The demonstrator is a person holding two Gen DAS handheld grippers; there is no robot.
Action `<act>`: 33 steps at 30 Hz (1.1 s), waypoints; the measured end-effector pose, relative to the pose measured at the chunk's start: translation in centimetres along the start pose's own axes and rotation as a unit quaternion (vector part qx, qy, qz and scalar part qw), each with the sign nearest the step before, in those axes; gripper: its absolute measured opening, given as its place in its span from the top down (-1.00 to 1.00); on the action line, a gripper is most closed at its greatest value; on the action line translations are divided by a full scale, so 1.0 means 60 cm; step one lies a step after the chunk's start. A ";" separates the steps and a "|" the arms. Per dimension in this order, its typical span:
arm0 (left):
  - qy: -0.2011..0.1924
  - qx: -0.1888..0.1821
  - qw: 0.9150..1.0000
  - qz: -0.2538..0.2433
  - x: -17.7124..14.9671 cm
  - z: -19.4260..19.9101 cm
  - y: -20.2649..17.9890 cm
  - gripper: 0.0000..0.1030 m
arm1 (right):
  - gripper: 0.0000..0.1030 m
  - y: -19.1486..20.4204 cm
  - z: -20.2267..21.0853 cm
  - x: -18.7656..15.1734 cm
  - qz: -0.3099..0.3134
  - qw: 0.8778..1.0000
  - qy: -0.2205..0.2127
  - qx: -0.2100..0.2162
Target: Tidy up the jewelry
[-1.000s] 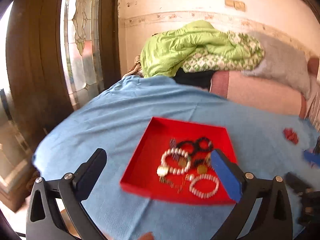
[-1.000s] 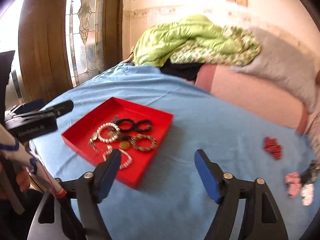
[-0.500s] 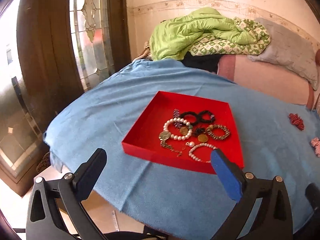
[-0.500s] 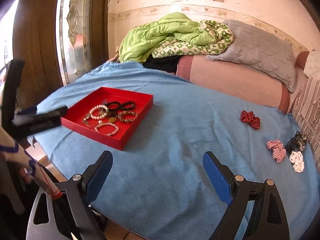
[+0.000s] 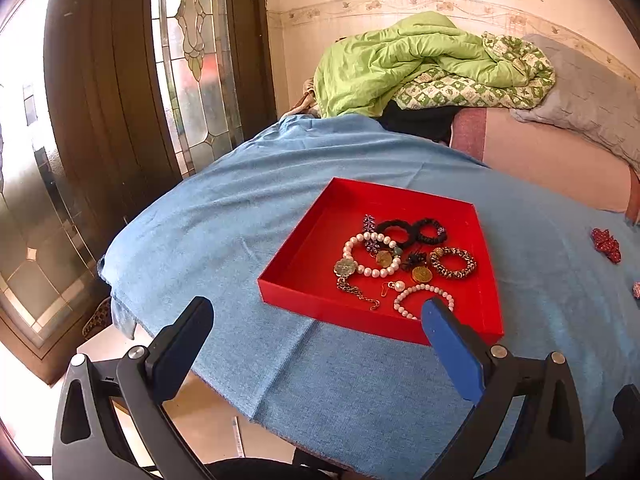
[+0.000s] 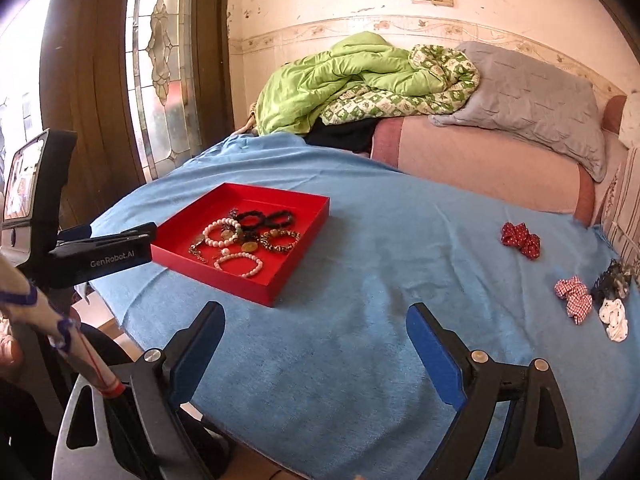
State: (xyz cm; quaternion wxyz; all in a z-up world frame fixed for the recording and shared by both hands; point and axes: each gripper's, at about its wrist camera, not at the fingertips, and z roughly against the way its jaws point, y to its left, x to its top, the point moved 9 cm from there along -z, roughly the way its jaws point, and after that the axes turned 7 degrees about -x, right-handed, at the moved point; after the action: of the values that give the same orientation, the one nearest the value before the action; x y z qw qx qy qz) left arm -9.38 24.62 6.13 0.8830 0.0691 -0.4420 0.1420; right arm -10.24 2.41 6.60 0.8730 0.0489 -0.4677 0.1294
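Observation:
A red tray [image 5: 320, 256] lies on the blue cloth and holds pearl bracelets [image 5: 372, 254], black hair ties [image 5: 412, 230], a leopard-print bangle [image 5: 454, 262], gold coins and a chain. My left gripper [image 5: 316, 312] hovers open just short of the tray's near wall, with nothing between its fingers. In the right wrist view the tray [image 6: 280, 276] sits to the upper left, and my right gripper [image 6: 316, 314] stands open over bare cloth. The left gripper's finger [image 6: 120, 254] shows at the left edge. A red scrunchie [image 6: 520, 240], a checked one [image 6: 574, 300], a black one [image 6: 612, 280] and a white one [image 6: 614, 320] lie at the right.
The blue cloth [image 6: 360, 352] ends at a near edge, with floor below. A green quilt [image 6: 340, 80] and a grey pillow [image 6: 532, 96] are piled on a pink couch [image 6: 480, 160] behind. A dark wooden door with leaded glass [image 5: 192, 60] stands to the left.
Both grippers have drawn back from the tray, which now looks smaller and farther off. The right view has swung right, bringing several scrunchies into sight. The right jaws stand slightly wider.

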 end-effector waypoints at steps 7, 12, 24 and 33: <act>0.001 -0.006 1.000 0.004 0.001 -0.001 0.001 -1.00 | -0.84 0.003 0.006 0.000 0.007 1.000 -0.011 -0.004; -0.001 -0.004 1.000 0.009 0.001 -0.001 0.008 -1.00 | -0.84 0.016 0.016 0.006 0.012 1.000 -0.028 0.006; -0.004 -0.004 1.000 0.013 0.002 0.001 0.014 -1.00 | -0.84 0.013 0.017 0.023 -0.013 0.999 -0.045 0.009; -0.003 -0.001 1.000 0.011 0.004 0.000 0.016 -1.00 | -0.84 0.020 0.013 0.024 -0.005 0.999 -0.045 0.008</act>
State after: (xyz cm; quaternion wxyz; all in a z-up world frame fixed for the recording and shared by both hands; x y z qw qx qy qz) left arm -9.57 25.59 6.33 0.8800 0.0643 -0.4457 0.1509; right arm -10.41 3.66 8.22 0.8514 0.0641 -0.5050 0.1263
